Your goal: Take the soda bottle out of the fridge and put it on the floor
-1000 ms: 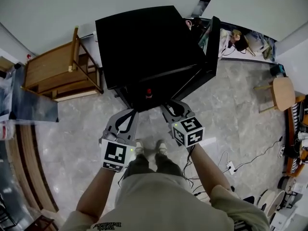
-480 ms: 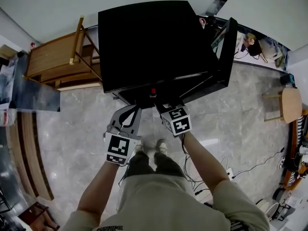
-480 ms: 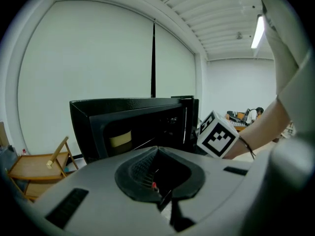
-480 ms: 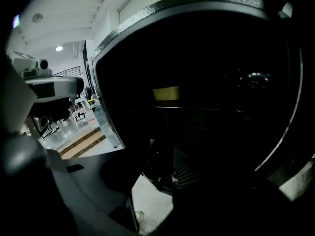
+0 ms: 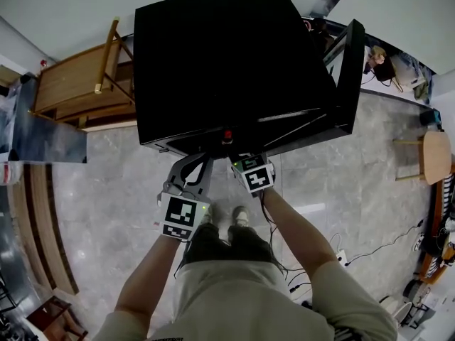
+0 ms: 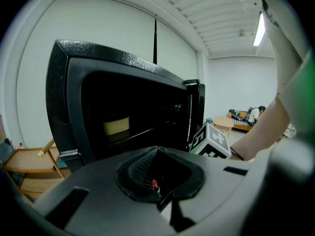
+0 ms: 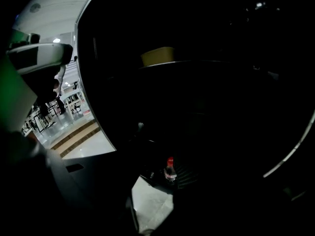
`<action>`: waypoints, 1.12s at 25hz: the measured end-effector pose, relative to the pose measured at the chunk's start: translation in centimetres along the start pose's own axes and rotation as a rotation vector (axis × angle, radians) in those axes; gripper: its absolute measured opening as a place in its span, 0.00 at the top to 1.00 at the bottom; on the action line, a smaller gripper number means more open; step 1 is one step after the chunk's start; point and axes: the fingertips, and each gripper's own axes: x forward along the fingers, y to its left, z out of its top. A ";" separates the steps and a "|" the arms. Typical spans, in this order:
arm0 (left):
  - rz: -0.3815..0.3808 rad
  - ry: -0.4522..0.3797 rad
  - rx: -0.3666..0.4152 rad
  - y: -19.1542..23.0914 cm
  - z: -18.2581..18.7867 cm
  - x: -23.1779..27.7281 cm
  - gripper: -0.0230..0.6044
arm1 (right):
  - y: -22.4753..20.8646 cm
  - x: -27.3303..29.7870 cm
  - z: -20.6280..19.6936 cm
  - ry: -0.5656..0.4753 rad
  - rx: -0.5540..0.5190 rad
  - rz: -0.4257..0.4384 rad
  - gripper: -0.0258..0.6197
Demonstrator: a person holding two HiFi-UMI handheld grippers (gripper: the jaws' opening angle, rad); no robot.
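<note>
The soda bottle, clear with a red cap [image 5: 227, 135], stands low inside the black fridge [image 5: 227, 62], whose door [image 5: 350, 69] hangs open on the right. In the right gripper view the bottle [image 7: 170, 169] is just ahead, in line with the gap between the jaws. My right gripper [image 5: 239, 158] is open, its jaws have just been opening, and nothing is between its pads. My left gripper [image 5: 205, 159], beside it on the left, is shut on nothing. In the left gripper view only the red cap [image 6: 154, 184] shows past the joined jaws.
A yellow container [image 6: 116, 126] sits on a fridge shelf above the bottle. A wooden rack [image 5: 78, 94] stands left of the fridge and a round stool [image 5: 435, 155] at the far right. Cables [image 5: 341, 251] lie on the marble floor. The person's shoes [image 5: 240, 215] are just behind the grippers.
Both grippers have sunk and moved in toward the fridge's lower front. The fridge looms larger in the head view, and the right gripper's fingers now reach under its front edge.
</note>
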 end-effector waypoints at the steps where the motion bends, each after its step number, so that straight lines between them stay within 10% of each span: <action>1: 0.000 0.004 -0.004 0.0 -0.4 0.4 0.96 | -0.2 0.8 -0.4 0.008 -0.005 -0.005 0.71; 28: 0.002 0.024 -0.010 2.1 -8.4 3.8 0.96 | -3.5 14.8 -8.0 0.080 -0.032 -0.021 0.70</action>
